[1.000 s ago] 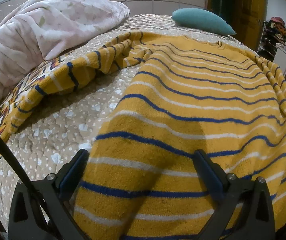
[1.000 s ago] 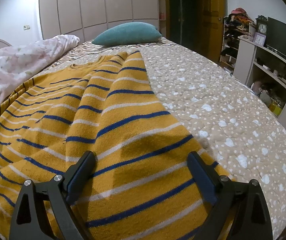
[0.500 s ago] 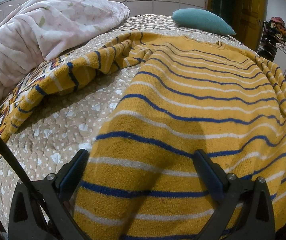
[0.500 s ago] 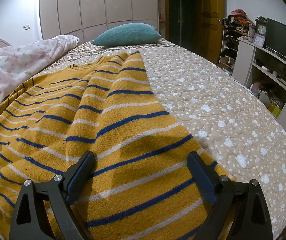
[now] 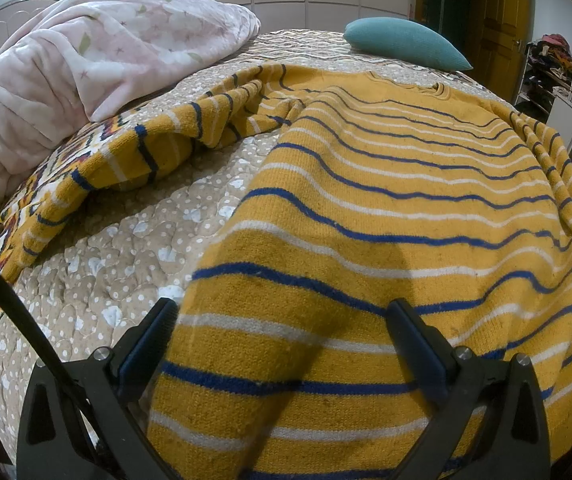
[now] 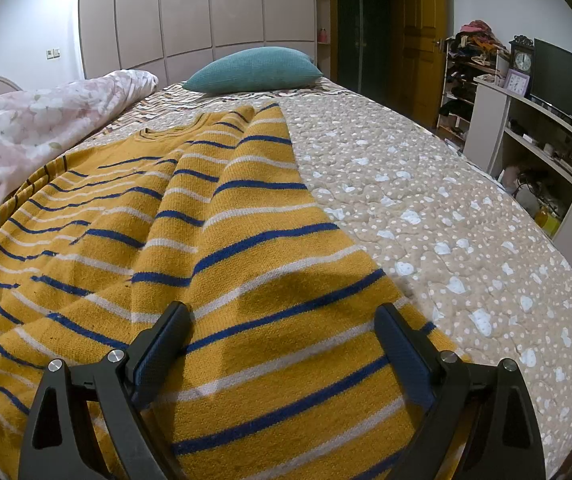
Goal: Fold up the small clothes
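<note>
A yellow knitted sweater (image 5: 385, 184) with blue and white stripes lies spread flat on the bed, collar at the far end. It also shows in the right wrist view (image 6: 214, 264). One sleeve (image 5: 158, 148) stretches out to the left in the left wrist view; the other sleeve is folded in over the body along the right side. My left gripper (image 5: 282, 320) is open just above the hem near the sweater's left edge. My right gripper (image 6: 282, 324) is open just above the hem near its right edge. Neither holds cloth.
The bed has a beige dotted quilt (image 6: 425, 208). A pink floral blanket (image 5: 86, 64) is bunched at the left. A teal pillow (image 6: 254, 70) lies at the far end. A white shelf unit (image 6: 533, 148) with a clock and screen stands right of the bed.
</note>
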